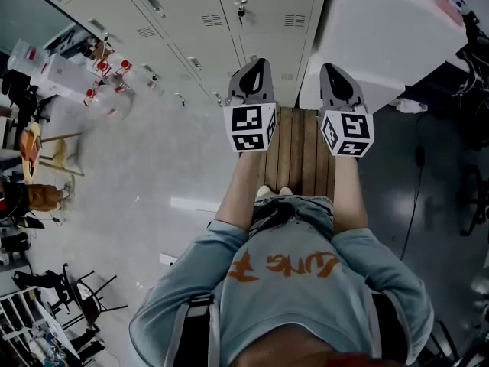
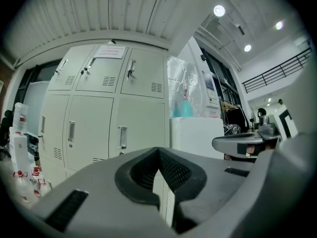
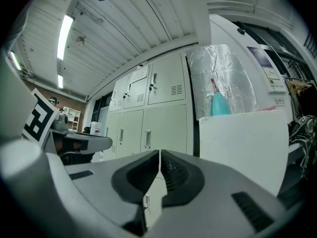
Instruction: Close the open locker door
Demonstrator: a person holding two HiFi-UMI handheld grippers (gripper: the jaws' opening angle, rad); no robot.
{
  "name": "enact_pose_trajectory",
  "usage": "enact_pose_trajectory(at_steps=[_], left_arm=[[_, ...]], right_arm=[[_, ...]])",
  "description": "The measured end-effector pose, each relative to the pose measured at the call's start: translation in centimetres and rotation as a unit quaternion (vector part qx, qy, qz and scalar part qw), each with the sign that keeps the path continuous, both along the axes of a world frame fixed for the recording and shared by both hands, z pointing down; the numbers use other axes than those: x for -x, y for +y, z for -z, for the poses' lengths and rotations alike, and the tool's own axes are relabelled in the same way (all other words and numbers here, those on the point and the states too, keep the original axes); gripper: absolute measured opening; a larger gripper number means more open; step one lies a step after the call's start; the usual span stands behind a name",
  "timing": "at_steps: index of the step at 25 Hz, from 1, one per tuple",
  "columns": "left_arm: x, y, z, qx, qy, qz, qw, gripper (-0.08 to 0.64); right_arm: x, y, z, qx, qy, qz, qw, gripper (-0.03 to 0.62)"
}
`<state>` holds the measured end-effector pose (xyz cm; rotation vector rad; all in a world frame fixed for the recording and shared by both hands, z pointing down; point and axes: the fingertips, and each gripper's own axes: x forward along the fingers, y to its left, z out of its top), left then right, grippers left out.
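Pale grey lockers (image 1: 191, 21): standing ahead; I cannot tell which door is hanging open.
Left gripper (image 2: 158, 155): fingers pressing together, holding nothing, pointing at the lockers, maybe getting ready to push.
Right gripper (image 3: 160, 155): fingers pressing together too, empty, pointing beside the white box (image 1: 382, 44).

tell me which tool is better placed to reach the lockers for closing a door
Left, probably. In the head view the left tool lines up with the lockers, while the right tool sits before the white box. Both are shut and empty.
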<state>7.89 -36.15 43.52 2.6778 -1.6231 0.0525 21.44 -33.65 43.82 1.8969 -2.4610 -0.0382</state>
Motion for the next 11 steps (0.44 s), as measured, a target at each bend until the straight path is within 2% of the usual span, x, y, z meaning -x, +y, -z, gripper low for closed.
enact_pose_trajectory(at_steps=[11], left_arm=[[-0.24,0.55,-0.46,0.003,0.003,0.014,0.9999,0.018]], right_arm=[[-0.77,0.32,0.38,-0.008,0.003,0.015,1.000,0.034]])
